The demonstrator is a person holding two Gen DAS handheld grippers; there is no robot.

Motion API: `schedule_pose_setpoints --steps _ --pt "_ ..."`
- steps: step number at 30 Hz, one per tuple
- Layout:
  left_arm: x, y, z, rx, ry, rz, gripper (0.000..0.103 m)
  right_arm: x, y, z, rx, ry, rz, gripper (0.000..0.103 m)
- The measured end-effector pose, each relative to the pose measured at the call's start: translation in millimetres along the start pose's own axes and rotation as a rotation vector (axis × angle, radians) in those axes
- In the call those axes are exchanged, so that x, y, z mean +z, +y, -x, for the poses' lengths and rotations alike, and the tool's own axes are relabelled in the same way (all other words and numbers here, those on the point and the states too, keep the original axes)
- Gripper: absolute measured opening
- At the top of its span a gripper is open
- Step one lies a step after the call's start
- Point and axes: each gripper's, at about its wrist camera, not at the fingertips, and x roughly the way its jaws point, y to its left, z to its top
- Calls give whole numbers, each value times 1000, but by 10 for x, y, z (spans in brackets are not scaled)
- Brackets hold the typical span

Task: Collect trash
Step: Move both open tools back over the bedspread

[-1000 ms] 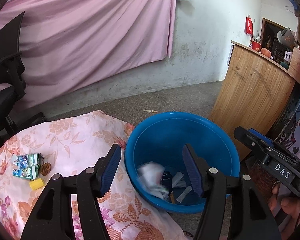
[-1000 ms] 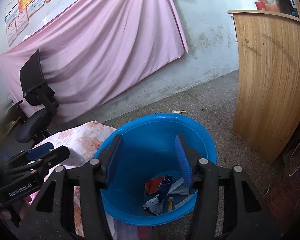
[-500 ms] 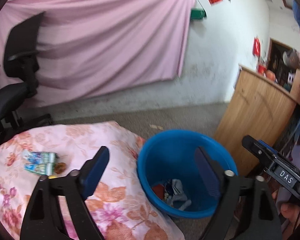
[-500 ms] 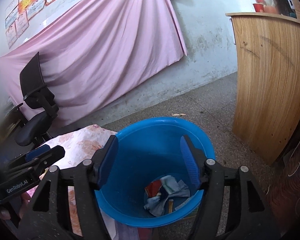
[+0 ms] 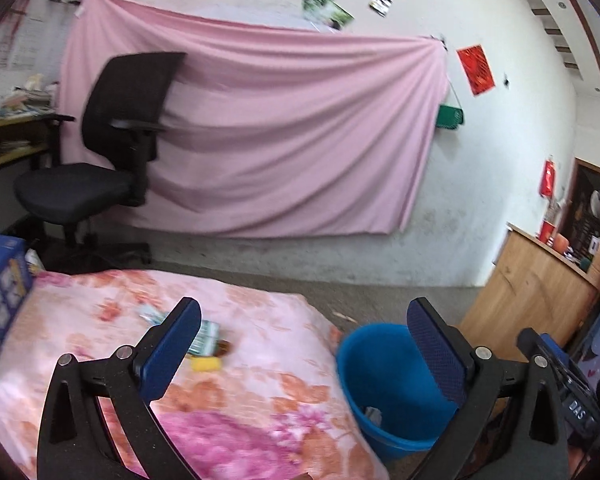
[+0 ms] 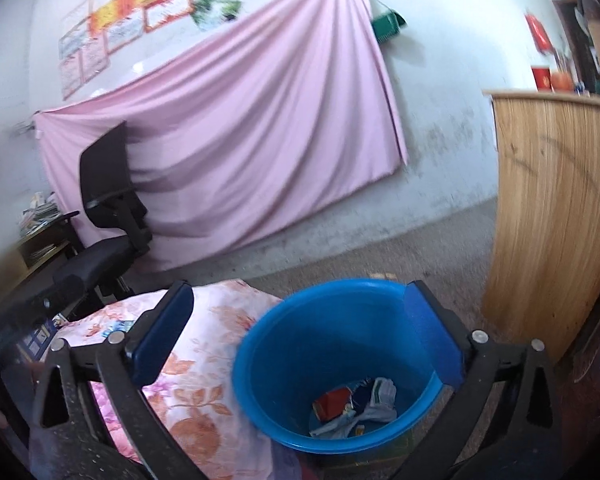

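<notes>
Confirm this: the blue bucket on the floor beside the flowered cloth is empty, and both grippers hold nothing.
Not right. The blue bucket is not empty: the right wrist view shows scraps at its bottom. The rest stands: it sits beside the flowered cloth, and both grippers hold nothing, jaws opening.

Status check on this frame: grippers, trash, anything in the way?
Left gripper and right gripper opening, nothing between jaws. Scraps in blue bucket; wrappers on floral cloth. Path unobstructed.
</notes>
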Motion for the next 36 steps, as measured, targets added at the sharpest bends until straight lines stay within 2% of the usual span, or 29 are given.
schedule_pose_setpoints --steps 6,12,18,24,28,34,36 --pt "38 276 364 69 -100 -26 101 -18 247 204 42 -128 53 103" --pt "-11 455 666 154 -184 -99 101 -39 552 361 85 -262 76 103" --pt "-153 675 865 230 -234 -163 101 -83 945 369 96 -322 134 103" --pt "-243 984 903 275 -232 -121 101 -146 1267 327 162 -353 192 103" --pt "-284 1114 854 314 -213 -126 101 -163 1405 238 191 -349 191 103" --pt "-322 1319 580 349 -142 -156 101 -217 1561 -8 196 -290 193 103" --pt "-314 1412 448 341 -87 -143 101 -242 1620 -150 190 -240 203 103"
